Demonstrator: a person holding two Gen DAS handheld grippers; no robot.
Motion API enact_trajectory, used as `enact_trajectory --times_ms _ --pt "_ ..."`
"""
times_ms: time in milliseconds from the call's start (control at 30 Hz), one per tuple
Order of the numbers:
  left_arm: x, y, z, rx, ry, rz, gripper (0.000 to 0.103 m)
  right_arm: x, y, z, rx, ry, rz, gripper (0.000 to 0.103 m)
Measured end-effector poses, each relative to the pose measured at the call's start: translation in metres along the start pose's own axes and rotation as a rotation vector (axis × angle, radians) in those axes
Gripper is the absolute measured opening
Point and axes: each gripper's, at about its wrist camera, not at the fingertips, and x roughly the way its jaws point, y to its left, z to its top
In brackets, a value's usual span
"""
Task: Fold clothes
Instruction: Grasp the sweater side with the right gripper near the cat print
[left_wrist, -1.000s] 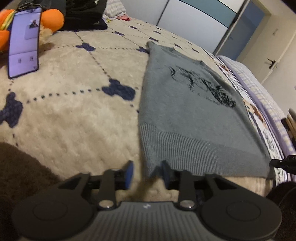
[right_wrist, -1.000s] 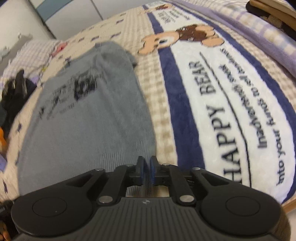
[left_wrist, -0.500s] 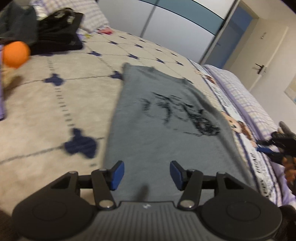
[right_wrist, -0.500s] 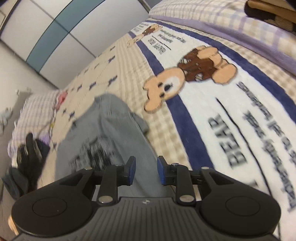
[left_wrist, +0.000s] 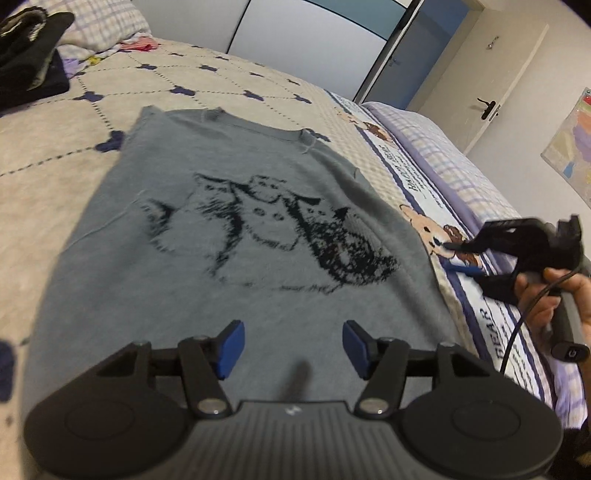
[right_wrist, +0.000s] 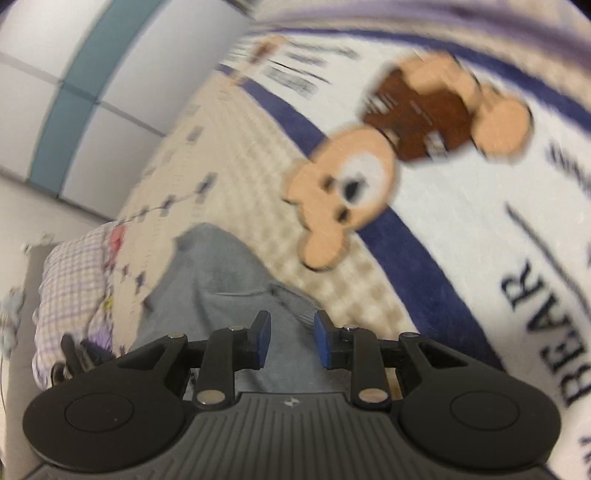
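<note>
Ahead of the left gripper the sweater lies flat and clear; the right gripper stands to its right, dark clothes far left.

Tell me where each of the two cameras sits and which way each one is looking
Left wrist: on the left gripper, jaws opening and empty, looking along the grey sweater toward its neckline; the right gripper and a hand show.
Right wrist: on the right gripper, jaws opening and empty, above the sweater's edge, facing the bear blanket.
Shared: sweater, blanket, wardrobe.
</note>
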Motion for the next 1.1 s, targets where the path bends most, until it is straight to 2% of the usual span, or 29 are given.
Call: enact_trajectory --times_ms 133,367,633,667,733,800,967,1100 --pt "0.019 -0.005 0.008 -0.017 0.007 -0.004 0.062 0.016 -0.01 0.002 0.104 0.031 0.043 0.031" --pt "0.046 -0.01 0.007 -0.024 0.034 0.002 0.065 0.031 -0.015 0.005 0.099 0.056 0.012 0.031" --pt "0.046 -0.01 0.008 -0.038 0.023 0.003 0.068 0.039 -0.025 0.006 0.183 0.039 0.066 0.032" --pt "0.046 -0.009 0.008 -0.043 0.023 0.002 0.068 0.04 -0.022 0.006 0.17 0.033 0.064 0.032" --pt "0.044 -0.008 0.009 -0.052 0.024 -0.001 0.069 0.042 -0.013 0.004 0.117 0.014 0.053 0.015" --pt "0.041 -0.005 0.01 -0.061 0.024 -0.007 0.07 0.04 -0.001 -0.001 0.048 -0.014 0.044 0.01" --pt "0.031 0.006 0.016 -0.085 0.003 -0.01 0.07 0.028 0.034 -0.014 -0.159 -0.081 0.103 0.007" --pt "0.028 0.015 0.023 -0.118 -0.008 -0.01 0.07 0.031 0.06 -0.031 -0.34 -0.066 0.124 0.007"
